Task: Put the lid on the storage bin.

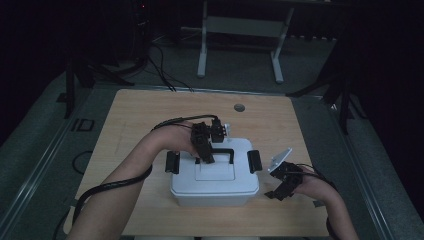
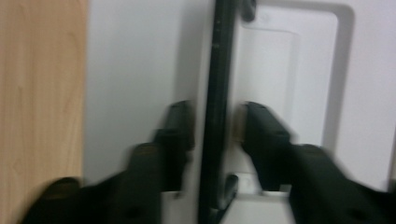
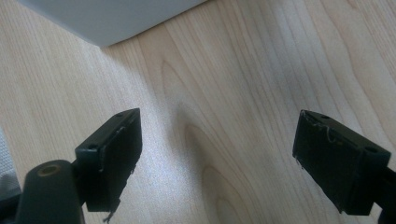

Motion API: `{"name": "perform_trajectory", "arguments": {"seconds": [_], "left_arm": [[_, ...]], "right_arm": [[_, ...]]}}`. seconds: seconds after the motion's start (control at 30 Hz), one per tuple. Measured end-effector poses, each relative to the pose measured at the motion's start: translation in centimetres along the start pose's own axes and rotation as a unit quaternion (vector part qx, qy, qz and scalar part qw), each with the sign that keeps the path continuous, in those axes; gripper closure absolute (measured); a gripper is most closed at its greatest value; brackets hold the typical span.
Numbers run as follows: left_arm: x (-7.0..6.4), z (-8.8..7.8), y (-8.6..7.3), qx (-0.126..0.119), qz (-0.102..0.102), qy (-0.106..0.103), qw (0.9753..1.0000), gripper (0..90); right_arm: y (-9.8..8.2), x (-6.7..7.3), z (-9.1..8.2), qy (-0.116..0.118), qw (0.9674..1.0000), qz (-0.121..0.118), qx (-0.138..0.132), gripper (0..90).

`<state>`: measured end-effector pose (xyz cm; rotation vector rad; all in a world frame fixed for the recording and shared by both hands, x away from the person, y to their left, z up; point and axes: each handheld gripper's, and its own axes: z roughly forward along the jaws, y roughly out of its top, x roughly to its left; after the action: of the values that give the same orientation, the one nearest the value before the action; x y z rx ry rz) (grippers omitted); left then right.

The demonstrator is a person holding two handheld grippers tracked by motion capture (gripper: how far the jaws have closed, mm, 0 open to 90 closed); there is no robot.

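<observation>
One white plastic box (image 1: 215, 175) sits near the middle of the table (image 1: 130, 120), lid on, with a black carry handle (image 1: 220, 152) standing up over the lid's recessed centre and a black latch (image 1: 172, 162) on the left end and another latch (image 1: 254, 161) on the right; the left tool (image 1: 206, 145) is over the lid at the handle, and in the left gripper view the handle bar (image 2: 215, 93) runs between its two pads (image 2: 180, 126) with a sliver of space on each side, so the jaws stand released around the bar rather than pressing it. The right tool (image 1: 280, 190) rests low beside the box's right front corner, well spread, with only bare wood between its pads (image 3: 116, 144) and nothing held.

By its look the box is rigid, smooth-walled and probably light unless loaded; its contents cannot be seen; the walls would likely slip in a pinch, so the handle bar is the sensible hold for lifting, taken near its middle to keep the box level; the end latches are the places to work if the lid is to come off, and they may be stiff and snap.

Pale wood-grain laminate covers the table, flat and fairly slick, with a round cable port (image 1: 239, 107) near the far edge; beyond it the room is dim, with grey floor, a white desk frame (image 1: 240, 30) and loose cables (image 1: 165, 70).
</observation>
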<state>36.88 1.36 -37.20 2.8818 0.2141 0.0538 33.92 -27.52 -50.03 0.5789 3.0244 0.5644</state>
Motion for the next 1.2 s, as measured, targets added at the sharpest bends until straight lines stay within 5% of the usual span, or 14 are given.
{"name": "perform_trajectory", "arguments": {"seconds": [0.27,0.63,1.2], "left_arm": [[0.5,-0.8,-1.9,-0.036,-0.016,0.026,0.9989,14.7],[0.8,-1.2,-5.1,-0.075,-0.041,0.024,0.9960,9.1],[0.8,-2.2,-11.3,-0.130,-0.093,0.047,0.9860,9.0]], "right_arm": [[0.1,0.0,-0.2,-0.001,1.0000,-0.001,-0.001,15.4],[0.0,-0.1,-0.5,-0.005,1.0000,0.002,-0.006,15.4],[0.1,-0.2,-0.6,-0.011,0.9999,0.005,-0.012,15.4]]}}
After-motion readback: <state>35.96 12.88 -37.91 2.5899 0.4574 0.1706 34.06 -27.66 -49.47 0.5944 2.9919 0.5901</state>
